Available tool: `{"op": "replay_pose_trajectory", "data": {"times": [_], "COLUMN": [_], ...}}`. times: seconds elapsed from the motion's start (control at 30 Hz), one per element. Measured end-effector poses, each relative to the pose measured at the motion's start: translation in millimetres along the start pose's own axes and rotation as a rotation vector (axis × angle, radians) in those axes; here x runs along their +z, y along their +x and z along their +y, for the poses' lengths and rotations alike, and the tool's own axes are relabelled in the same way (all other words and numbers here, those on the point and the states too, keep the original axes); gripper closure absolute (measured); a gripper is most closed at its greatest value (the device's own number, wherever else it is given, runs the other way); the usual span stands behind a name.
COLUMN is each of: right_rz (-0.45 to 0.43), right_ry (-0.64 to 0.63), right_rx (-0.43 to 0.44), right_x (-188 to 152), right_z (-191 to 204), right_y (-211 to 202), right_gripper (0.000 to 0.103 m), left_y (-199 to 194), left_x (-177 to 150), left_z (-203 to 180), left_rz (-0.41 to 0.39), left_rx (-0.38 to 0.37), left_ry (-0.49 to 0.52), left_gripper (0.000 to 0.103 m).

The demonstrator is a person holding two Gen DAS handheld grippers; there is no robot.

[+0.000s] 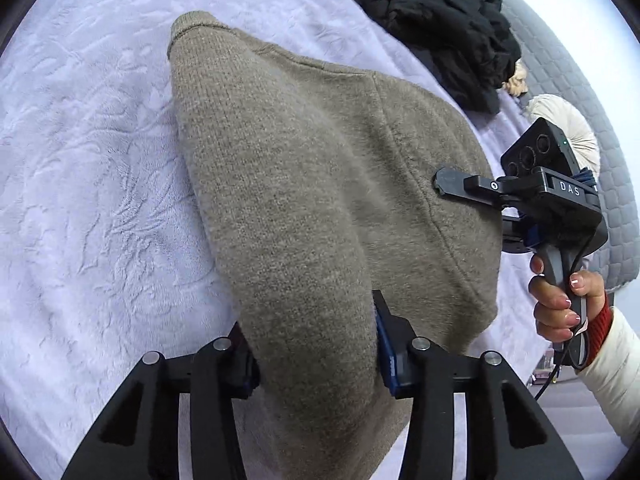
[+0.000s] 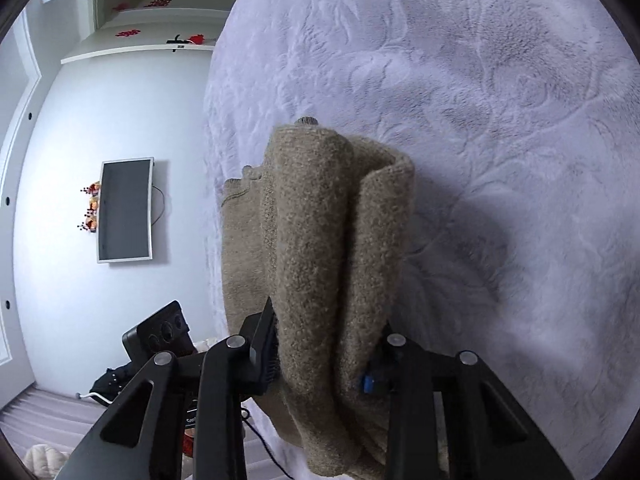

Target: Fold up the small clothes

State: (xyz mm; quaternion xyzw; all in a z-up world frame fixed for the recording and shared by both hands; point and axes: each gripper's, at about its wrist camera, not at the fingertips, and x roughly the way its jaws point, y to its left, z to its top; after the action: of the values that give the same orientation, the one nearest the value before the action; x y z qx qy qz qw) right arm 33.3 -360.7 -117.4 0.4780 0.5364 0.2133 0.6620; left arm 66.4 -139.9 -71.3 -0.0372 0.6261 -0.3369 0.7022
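A beige knitted sweater (image 1: 312,184) hangs lifted above the pale lilac bedspread (image 1: 88,184). My left gripper (image 1: 316,344) is shut on its near edge, with thick fabric bunched between the fingers. My right gripper (image 2: 324,344) is shut on another bunched part of the sweater (image 2: 332,240), which drapes forward in folds. In the left wrist view the right gripper (image 1: 444,184) shows at the right, with a finger pressed into the sweater's side and a hand on its handle.
A black jacket (image 1: 440,20) lies crumpled at the far end of the bed, next to a round cream cushion (image 1: 568,128) and a grey quilted headboard (image 1: 592,112). In the right wrist view a wall television (image 2: 126,210) and shelves (image 2: 152,20) lie beyond the bedspread's (image 2: 500,120) edge.
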Motion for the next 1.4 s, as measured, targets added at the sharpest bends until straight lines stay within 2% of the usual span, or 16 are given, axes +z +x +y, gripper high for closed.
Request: {"op": "replay_pose_trajectory", "data": {"times": [0.27,0.47,0.6,0.7,0.8,0.87,0.93,1.0,1.13,1.17,1.2,1.23,1.3,1.33,1.37,1.4], "right_rz": [0.025,0.1,0.137,0.17,0.168,0.133,0.105,0.116,0.128,0.128,0.129,0.135,0.158,0.172,0.189,0.195], "right_ry": [-0.009,0.039,0.098,0.091,0.115,0.115,0.057,-0.003,-0.056,-0.058,-0.056,-0.051,-0.022,-0.005,0.006,-0.003], "right_rx": [0.05,0.098,0.122,0.061,-0.062,-0.13,-0.207,-0.264,-0.275,-0.255,-0.244,-0.236,-0.248,-0.244,-0.246,-0.258], "right_x": [-46,-105,-134,-145,-145,-142,-143,-148,-166,-171,-171,-178,-178,-178,-177,-177], "right_z": [48,52,35,17,0,1,11,23,43,48,51,52,46,43,40,41], "right_y": [-11,23,64,93,106,101,89,81,72,73,76,81,92,101,108,110], "right_gripper": [0.069,0.069,0.069,0.069,0.063,0.044,0.035,0.035,0.035,0.035,0.035,0.035,0.04,0.056,0.09,0.095], "left_y": [-68,-102,-96,-79,-72,-77,-85,-89,-102,-107,-105,-109,-119,-121,-122,-123], "left_x": [-46,-104,-134,-153,-162,-163,-166,-167,-175,-180,-178,-178,-184,-184,-183,-182], "left_z": [-10,2,22,39,56,63,65,63,68,72,70,68,72,72,73,72], "left_rz": [-0.017,0.025,0.066,0.097,0.099,0.083,0.084,0.073,0.062,0.058,0.054,0.044,0.036,0.035,0.036,0.038], "left_rx": [-0.05,0.031,0.092,0.168,0.209,0.206,0.224,0.244,0.246,0.256,0.277,0.3,0.31,0.316,0.329,0.345], "left_ry": [0.022,0.022,-0.024,-0.038,-0.098,-0.146,-0.163,-0.166,-0.189,-0.189,-0.186,-0.179,-0.169,-0.17,-0.171,-0.17], "left_gripper": [0.056,0.056,0.056,0.056,0.05,0.05,0.04,0.039,0.035,0.027,0.009,0.006,0.006,0.006,0.006,0.006]}}
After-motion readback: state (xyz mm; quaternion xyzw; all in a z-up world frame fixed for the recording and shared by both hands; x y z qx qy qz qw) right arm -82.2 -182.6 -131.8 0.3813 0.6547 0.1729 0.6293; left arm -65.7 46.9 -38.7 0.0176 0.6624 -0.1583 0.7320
